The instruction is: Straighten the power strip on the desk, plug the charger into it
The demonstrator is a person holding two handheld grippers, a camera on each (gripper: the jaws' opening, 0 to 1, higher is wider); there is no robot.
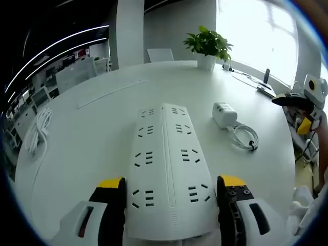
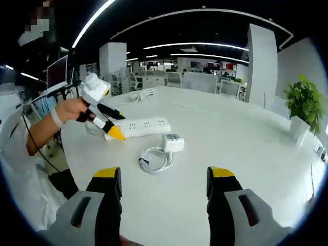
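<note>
A long white power strip (image 1: 166,154) lies on the round white desk (image 1: 92,154), running away from me between my left gripper's (image 1: 171,183) yellow-tipped jaws, which press its near end from both sides. The right gripper view has the same strip (image 2: 143,125) with the left gripper (image 2: 114,132) on its end, held by a person's hand (image 2: 72,110). The white charger block (image 1: 224,114) (image 2: 172,142) sits just right of the strip with its coiled cable (image 1: 245,137) (image 2: 155,159) beside it. My right gripper (image 2: 164,184) hovers open above the desk, short of the charger.
A potted green plant (image 1: 207,46) (image 2: 302,105) stands at the desk's far side. A white coiled cord (image 1: 38,128) (image 2: 141,95) lies near the left edge. A thin white bar (image 1: 110,92) lies across the desk beyond the strip. Office desks and chairs stand behind.
</note>
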